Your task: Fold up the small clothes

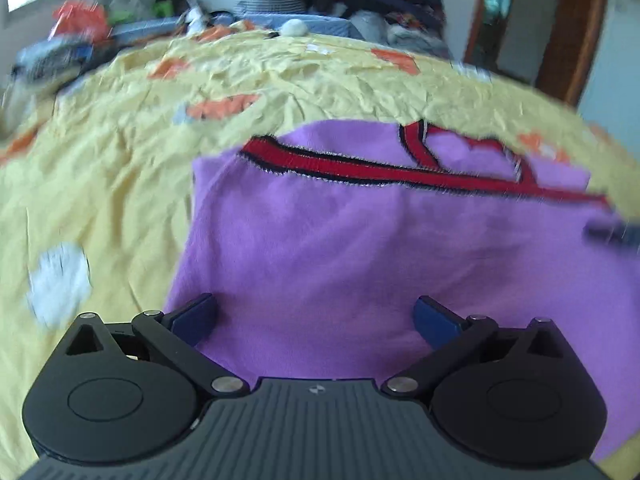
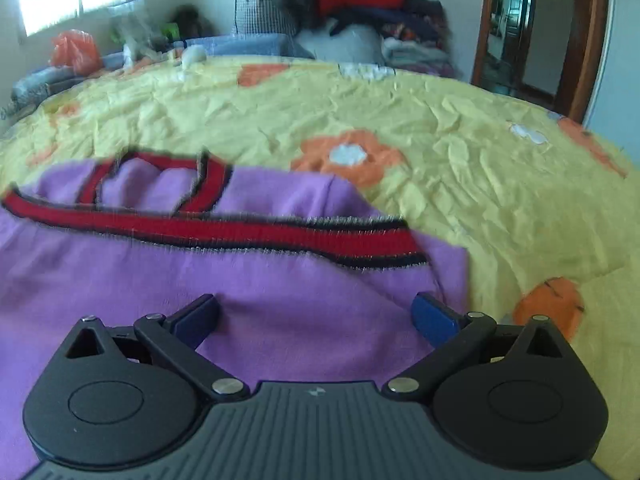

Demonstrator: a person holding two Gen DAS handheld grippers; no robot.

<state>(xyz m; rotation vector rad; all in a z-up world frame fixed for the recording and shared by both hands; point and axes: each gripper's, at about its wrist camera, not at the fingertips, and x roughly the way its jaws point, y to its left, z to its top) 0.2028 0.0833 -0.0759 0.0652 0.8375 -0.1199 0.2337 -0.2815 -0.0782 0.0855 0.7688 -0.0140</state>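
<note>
While both frames are smearing with motion blur, I am logging the following. Item 1: purple garment [image 1: 320,248], red-and-black trim [image 1: 360,172], lying spread on the yellow flowered bedspread [image 1: 120,160]; I am judging it laid flat so a fold can be started from its near edge. Item 2: left gripper [image 1: 316,320], fingers spread wide, pinching nothing, hanging over the garment's near left portion. Item 3: right gripper [image 2: 316,320], likewise spread and empty, hanging over the near right portion; I am reading the paired placement as readying for a 2-point lift. The left view is showing the garment's left edge and a dark blur at its right margin, too smeared to name; the right view alone is showing the garment's right edge. Item 4: clothes pile [image 2: 360,8], far beyond the bed.
</note>
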